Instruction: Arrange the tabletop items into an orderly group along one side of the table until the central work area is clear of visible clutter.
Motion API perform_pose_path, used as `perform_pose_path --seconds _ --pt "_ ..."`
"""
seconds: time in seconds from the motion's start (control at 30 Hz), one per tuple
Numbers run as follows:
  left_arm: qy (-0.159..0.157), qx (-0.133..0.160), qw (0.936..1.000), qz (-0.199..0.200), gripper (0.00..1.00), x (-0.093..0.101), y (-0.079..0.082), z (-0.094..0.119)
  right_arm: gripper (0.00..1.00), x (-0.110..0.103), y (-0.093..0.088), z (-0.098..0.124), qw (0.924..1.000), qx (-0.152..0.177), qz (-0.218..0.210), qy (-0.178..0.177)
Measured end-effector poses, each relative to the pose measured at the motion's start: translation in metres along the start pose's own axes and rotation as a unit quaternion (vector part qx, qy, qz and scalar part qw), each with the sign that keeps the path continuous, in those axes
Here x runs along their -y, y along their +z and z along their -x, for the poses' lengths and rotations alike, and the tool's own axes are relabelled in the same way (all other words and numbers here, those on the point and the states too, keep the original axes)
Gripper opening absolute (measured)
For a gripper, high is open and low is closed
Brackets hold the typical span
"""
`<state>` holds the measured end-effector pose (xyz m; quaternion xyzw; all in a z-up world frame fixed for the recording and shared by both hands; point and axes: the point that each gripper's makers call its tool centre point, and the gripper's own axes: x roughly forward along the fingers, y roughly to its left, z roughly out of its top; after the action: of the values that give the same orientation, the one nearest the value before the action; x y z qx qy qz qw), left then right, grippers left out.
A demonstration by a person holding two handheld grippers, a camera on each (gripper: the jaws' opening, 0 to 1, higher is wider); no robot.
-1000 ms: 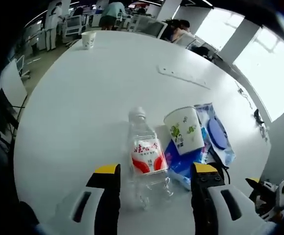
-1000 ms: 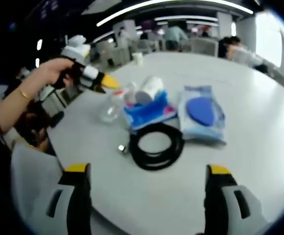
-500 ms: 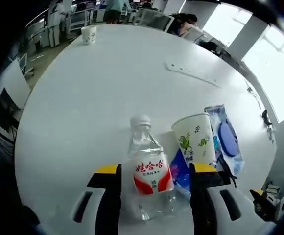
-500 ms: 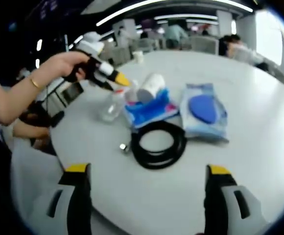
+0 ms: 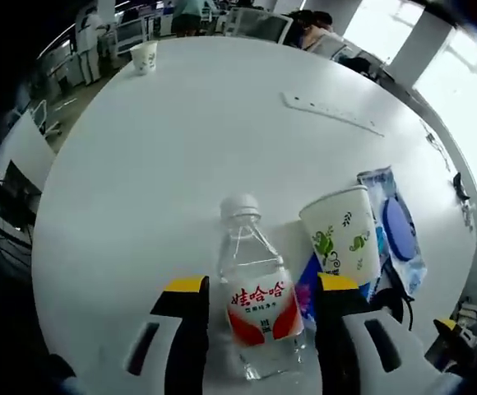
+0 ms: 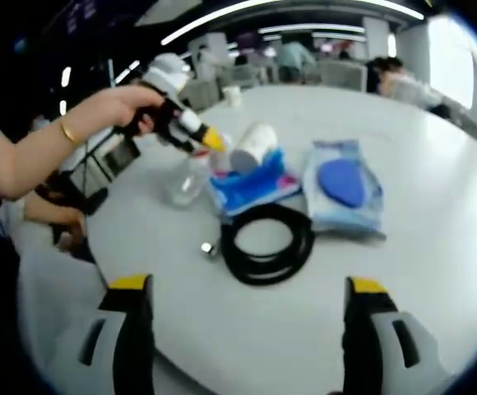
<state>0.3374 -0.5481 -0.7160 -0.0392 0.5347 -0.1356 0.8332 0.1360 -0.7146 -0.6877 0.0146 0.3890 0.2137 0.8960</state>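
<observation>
A clear water bottle (image 5: 257, 306) with a red and white label lies on the round white table (image 5: 164, 156), cap pointing away. My left gripper (image 5: 261, 286) is open, its yellow-tipped jaws standing either side of the bottle's body without pressing it. To the bottle's right are a printed paper cup (image 5: 343, 234), a blue pouch (image 5: 307, 290) and a pack of wet wipes (image 5: 395, 230). My right gripper (image 6: 247, 288) is open with nothing between its jaws, hanging over the near table edge. Ahead of it lie a black coiled cable (image 6: 263, 243), the blue pouch (image 6: 247, 188), the wipes pack (image 6: 343, 188) and the bottle (image 6: 185, 181).
A second paper cup (image 5: 144, 56) stands at the table's far edge. A long white strip (image 5: 331, 113) lies at the far right. A small metal piece (image 6: 208, 248) sits by the cable. A person's hand (image 6: 115, 107) holds the left gripper. Chairs and people are beyond the table.
My left gripper has moved forward along the bottle, so its jaws now sit either side of the body. The right gripper has stayed put.
</observation>
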Motion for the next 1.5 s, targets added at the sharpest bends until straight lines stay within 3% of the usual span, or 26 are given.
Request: perform_pose_path --seconds 0.2,1.03,1.5 --pt "0.005 -0.011 0.9999 -0.008 0.39 -0.001 -0.004 -0.003 0.93 0.002 0.0 0.001 1.0 0.001 -0.002 -0.003" --pt "-0.015 0.022 0.999 -0.035 0.33 -0.002 0.001 0.003 0.92 0.002 0.002 0.004 0.9999 0.01 -0.013 -0.004" --pt "-0.021 0.081 0.9953 -0.048 0.32 -0.008 0.013 0.03 0.92 0.001 0.006 0.006 0.9996 0.02 -0.02 -0.001"
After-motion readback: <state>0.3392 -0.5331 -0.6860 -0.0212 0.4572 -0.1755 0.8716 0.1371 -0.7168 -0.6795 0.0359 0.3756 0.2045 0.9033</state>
